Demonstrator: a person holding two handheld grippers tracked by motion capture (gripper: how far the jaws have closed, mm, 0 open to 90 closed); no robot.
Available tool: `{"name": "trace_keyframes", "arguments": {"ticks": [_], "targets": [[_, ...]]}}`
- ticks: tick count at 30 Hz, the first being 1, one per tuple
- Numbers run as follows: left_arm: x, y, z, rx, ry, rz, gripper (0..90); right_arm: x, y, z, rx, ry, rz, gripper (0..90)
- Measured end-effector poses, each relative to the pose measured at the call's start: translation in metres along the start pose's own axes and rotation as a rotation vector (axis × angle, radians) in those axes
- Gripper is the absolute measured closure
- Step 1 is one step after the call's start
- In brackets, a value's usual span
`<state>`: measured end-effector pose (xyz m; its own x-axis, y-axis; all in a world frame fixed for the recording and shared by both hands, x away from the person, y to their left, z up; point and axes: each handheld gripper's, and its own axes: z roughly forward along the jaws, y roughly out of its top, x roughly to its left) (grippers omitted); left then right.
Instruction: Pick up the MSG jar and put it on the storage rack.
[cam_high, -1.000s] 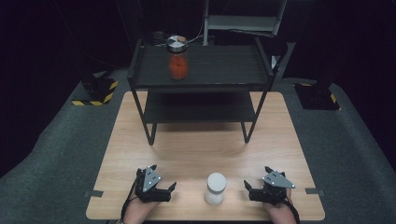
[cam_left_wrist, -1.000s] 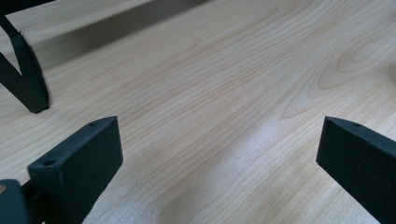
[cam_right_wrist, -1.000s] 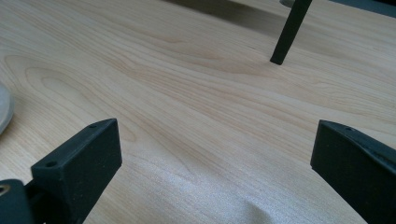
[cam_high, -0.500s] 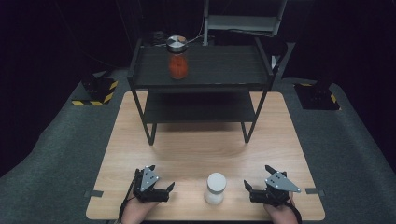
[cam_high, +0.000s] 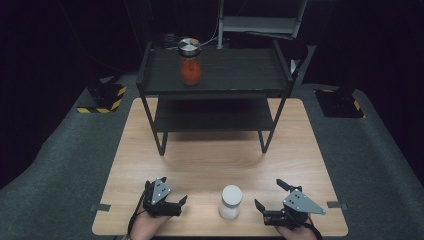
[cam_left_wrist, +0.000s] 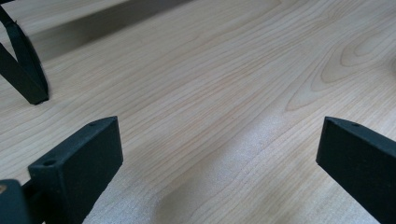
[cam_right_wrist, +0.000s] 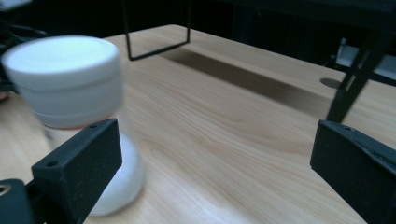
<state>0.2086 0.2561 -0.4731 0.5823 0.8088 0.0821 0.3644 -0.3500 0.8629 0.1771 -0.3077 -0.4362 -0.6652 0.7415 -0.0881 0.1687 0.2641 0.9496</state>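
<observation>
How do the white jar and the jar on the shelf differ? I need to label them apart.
The white jar is opaque with a white lid; the jar on the shelf is clear, shows orange-red contents and has a metal lid. The white jar stands on the table between the grippers; the other sits on the rack's top shelf. Both stand upright, lidded.

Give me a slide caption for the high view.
Open left tongs and right tongs flank a white jar on the wooden table; a red-filled jar tops the black shelf.

White jar (cam_right_wrist: 65, 88) motion-blurred, base behind right gripper finger; red jar (cam_high: 190, 67) contents indistinct
</observation>
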Motion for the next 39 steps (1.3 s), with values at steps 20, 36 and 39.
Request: {"name": "trace_keyframes", "arguments": {"ticks": [20, 36, 39], "targets": [[0.000, 0.000, 0.000, -0.001, -0.005, 0.011, 0.7, 0.013, 0.008, 0.013, -0.039, 0.153, -0.025, 8.1], [0.001, 0.000, 0.000, -0.002, -0.007, 0.005, 0.7, 0.017, 0.009, 0.041, -0.035, 0.256, -0.007, 20.7], [0.000, 0.000, 0.000, -0.002, -0.006, 0.009, 0.7, 0.017, 0.006, 0.048, -0.046, 0.265, 0.003, 24.6]]}}
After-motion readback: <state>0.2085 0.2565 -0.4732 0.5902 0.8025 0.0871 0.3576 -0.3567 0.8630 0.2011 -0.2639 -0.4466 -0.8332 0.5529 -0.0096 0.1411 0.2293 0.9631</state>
